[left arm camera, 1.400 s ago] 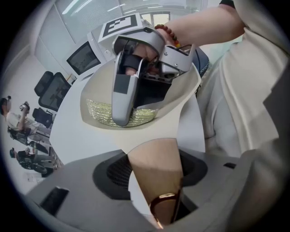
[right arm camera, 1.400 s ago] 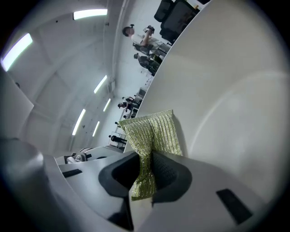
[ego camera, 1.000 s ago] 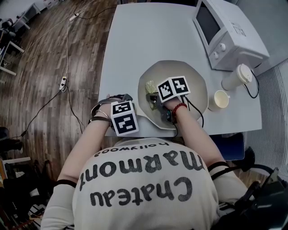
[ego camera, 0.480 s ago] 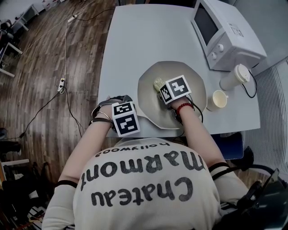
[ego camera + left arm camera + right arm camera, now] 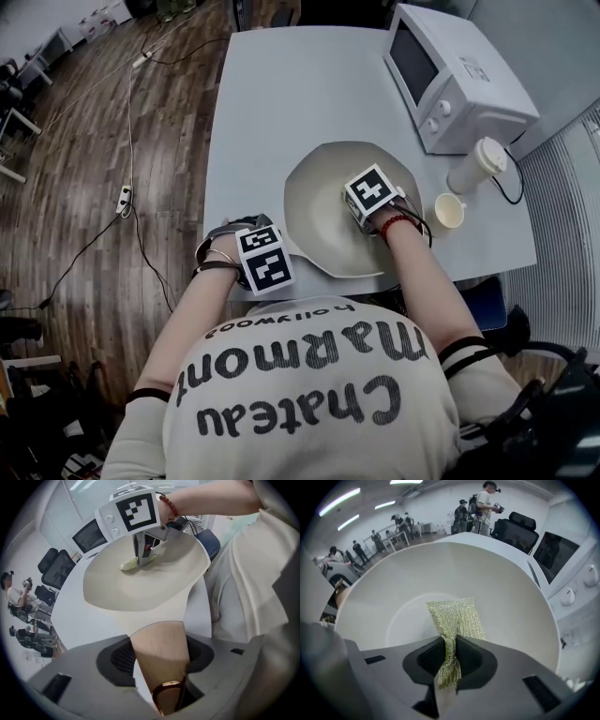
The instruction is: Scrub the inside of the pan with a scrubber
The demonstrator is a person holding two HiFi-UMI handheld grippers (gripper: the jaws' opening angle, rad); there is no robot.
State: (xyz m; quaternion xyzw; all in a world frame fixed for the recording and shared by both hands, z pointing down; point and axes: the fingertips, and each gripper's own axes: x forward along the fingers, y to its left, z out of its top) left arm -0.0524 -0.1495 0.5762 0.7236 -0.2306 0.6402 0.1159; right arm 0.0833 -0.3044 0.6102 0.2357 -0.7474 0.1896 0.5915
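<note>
A cream pan [image 5: 314, 202] sits at the table's near edge, its wooden handle [image 5: 161, 656] pointing toward me. My left gripper [image 5: 272, 244] has that handle between its jaws; the pads press on it and are still closing a little. My right gripper [image 5: 361, 202] is inside the pan, on its right side, shut on a gold-green mesh scrubber [image 5: 457, 616]. The scrubber's free end lies flat on the pan's floor [image 5: 506, 597]. The left gripper view shows the right gripper [image 5: 143, 557] standing in the pan [image 5: 140, 585] with the scrubber [image 5: 129, 564] under its tips.
A white microwave [image 5: 459, 75] stands at the back right of the grey table [image 5: 281, 94]. A lidded paper cup [image 5: 478, 164] and a small open cup [image 5: 450, 211] sit right of the pan. People and office chairs are in the room beyond.
My right gripper has swept the scrubber from the pan's left part across to its right side. The left gripper has kept its place on the handle.
</note>
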